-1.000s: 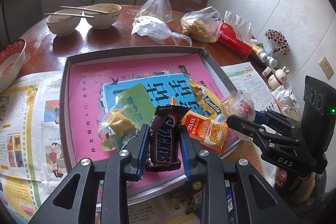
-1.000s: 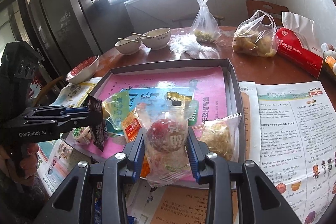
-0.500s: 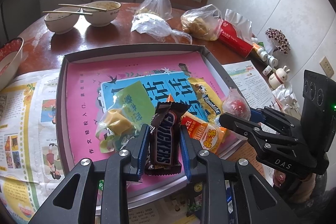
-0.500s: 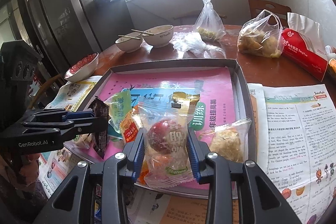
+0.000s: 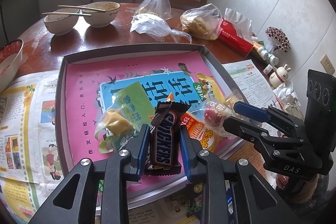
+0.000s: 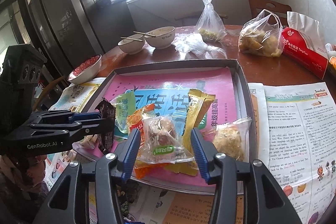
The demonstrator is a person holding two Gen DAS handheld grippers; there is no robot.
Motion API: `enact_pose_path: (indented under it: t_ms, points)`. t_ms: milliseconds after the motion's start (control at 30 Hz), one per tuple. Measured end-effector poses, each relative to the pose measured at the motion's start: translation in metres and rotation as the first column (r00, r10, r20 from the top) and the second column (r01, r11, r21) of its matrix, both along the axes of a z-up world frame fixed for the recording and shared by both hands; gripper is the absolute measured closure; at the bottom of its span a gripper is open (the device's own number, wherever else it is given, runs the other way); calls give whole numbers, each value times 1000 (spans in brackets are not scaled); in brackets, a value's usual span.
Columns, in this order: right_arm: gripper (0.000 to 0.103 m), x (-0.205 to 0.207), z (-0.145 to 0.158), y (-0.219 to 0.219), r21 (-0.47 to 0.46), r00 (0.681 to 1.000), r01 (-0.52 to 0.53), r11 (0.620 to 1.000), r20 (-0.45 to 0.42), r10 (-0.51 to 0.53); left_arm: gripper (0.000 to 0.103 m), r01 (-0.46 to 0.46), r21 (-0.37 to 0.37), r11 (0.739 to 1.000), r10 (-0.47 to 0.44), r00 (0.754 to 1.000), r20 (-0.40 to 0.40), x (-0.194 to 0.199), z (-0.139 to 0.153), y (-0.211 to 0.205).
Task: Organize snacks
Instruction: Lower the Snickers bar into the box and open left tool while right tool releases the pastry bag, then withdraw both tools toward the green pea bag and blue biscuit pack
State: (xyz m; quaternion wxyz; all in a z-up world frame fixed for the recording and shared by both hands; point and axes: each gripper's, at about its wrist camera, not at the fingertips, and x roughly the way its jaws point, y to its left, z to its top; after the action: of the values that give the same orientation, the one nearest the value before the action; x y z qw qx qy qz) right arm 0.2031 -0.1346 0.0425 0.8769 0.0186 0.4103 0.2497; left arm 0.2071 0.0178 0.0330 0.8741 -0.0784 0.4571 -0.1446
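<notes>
A shallow grey tray lined with a pink and blue book cover holds several snacks. My left gripper is shut on a brown Snickers bar, held upright over the tray's near edge; it also shows in the right wrist view. My right gripper is open, its jaws spread wide around a clear packet with a red ball snack that lies on the pile. Under it are an orange packet and a yellow packet. A green packet lies left.
Newspaper covers the table around the tray. Two bowls with chopsticks, plastic bags, a red tissue pack and small bottles stand behind. A clear crumb packet lies at the tray's right edge.
My right gripper has opened and let go of the red ball packet, which now lies on the snack pile. My left gripper still holds the Snickers bar, slightly farther over the tray.
</notes>
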Motion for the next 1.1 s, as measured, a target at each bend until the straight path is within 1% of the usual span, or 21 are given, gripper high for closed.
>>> enact_pose_path:
  t_ms: [133,300,467,600,700,833,967,1100]
  points:
    - [49,-4,3,-1,7,1000,-4,1000,9,4,72,0,13,1000,0,1000,8,-2,1,-2]
    - [46,-8,5,-1,11,1000,-10,1000,22,10,63,2,32,999,-3,1000,21,-5,5,-5]
    - [45,-12,7,-2,14,1000,-11,1000,28,11,60,9,34,999,-10,1000,28,-9,7,-6]
    - [41,-15,9,-3,15,999,-12,1000,33,11,51,18,29,999,-19,999,39,-14,11,-8]
    - [39,-19,10,-3,17,999,-16,1000,39,16,48,23,31,999,-25,999,47,-18,13,-10]
    - [36,-26,13,-3,17,999,-20,1000,49,19,47,23,31,999,-25,998,53,-22,15,-11]
    - [34,-31,15,-4,17,998,-24,1000,57,23,40,16,34,999,-18,998,57,-27,17,-11]
    - [32,-39,16,-4,17,998,-33,999,61,32,38,10,35,999,-12,998,63,-33,18,-10]
